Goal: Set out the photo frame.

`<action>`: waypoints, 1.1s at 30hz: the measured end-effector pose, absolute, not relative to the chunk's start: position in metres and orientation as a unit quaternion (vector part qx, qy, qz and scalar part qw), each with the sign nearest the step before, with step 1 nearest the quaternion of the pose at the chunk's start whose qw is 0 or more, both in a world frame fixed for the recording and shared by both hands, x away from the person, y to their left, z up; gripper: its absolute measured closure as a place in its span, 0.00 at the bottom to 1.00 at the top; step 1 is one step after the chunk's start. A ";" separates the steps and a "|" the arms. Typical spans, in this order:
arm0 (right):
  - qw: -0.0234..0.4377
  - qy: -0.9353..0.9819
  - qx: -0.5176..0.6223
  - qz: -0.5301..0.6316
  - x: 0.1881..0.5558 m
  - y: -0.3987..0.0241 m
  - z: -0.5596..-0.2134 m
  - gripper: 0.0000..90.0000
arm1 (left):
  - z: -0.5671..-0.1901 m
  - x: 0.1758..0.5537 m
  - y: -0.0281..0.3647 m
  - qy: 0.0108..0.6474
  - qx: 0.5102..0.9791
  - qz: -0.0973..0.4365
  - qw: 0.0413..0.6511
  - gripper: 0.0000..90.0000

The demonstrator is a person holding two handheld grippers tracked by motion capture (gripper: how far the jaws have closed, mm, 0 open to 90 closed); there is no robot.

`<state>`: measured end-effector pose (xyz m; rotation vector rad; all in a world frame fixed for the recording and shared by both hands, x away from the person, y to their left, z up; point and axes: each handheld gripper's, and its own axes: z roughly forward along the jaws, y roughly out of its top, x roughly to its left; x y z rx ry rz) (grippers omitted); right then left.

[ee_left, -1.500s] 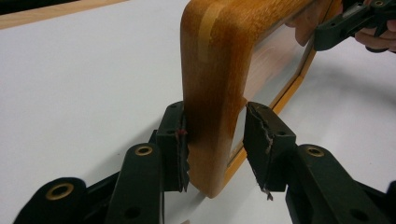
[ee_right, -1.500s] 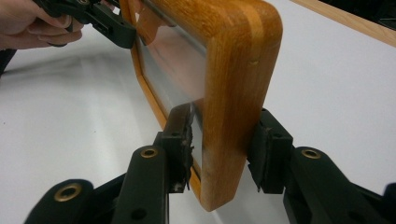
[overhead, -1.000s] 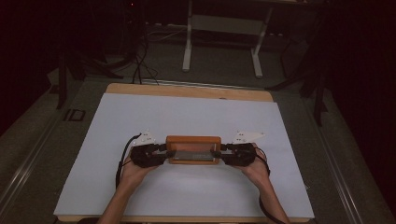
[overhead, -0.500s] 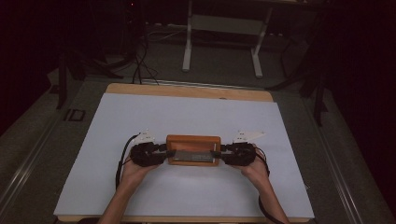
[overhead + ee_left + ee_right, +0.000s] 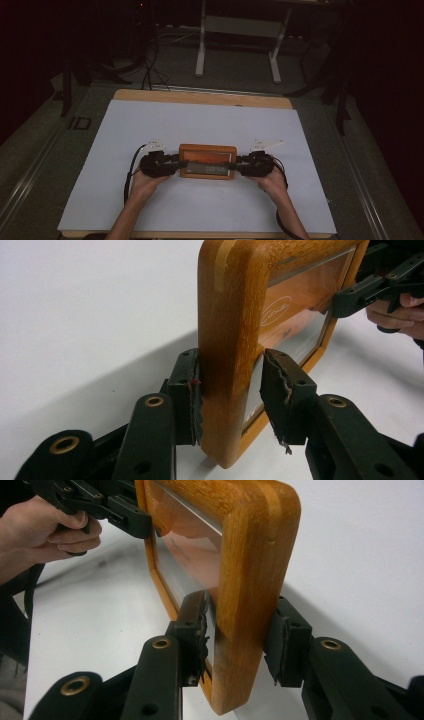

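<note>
Wooden box [image 5: 208, 161] with a clear window in its face, orange-brown frame, rounded corners. It sits slightly toward 6 o'clock of the middle of the white table sheet [image 5: 200, 125], long side running 9 to 3 o'clock.

Left gripper [image 5: 172, 165] sits at the box's 9 o'clock end, right gripper [image 5: 242, 165] at its 3 o'clock end, both pointing inward at each other with the box between them.

In the left gripper view the box end [image 5: 227, 350] stands upright between the two black jaws of the left gripper [image 5: 230, 395]: one pad is flat against the plain wooden back, the other pad sits at the window side, at the frame edge, with a thin sliver of gap visible. Jaws are clamped across the thickness of the box end as far as can be told. Torn pad edges show on both jaws.

In the right gripper view the right gripper [image 5: 240, 635] does the same on the other end [image 5: 250, 580]: one pad on the window-side frame, one on the wooden back, jaws closed onto the box.

Each gripper view shows the opposite hand and gripper at the far end, near 12 to 1 o'clock [image 5: 380, 290] and 10 to 11 o'clock [image 5: 95, 505].

Person's forearms enter from 6 o'clock. Wooden table edge [image 5: 200, 97] shows at 12 o'clock beyond the sheet.
</note>
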<state>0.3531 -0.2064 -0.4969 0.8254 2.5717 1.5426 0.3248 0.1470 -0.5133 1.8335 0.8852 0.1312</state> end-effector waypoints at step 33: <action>-0.025 0.822 0.292 0.488 0.360 -0.210 -0.506 0.70 | -0.519 0.327 0.146 0.376 0.765 0.036 0.522 0.70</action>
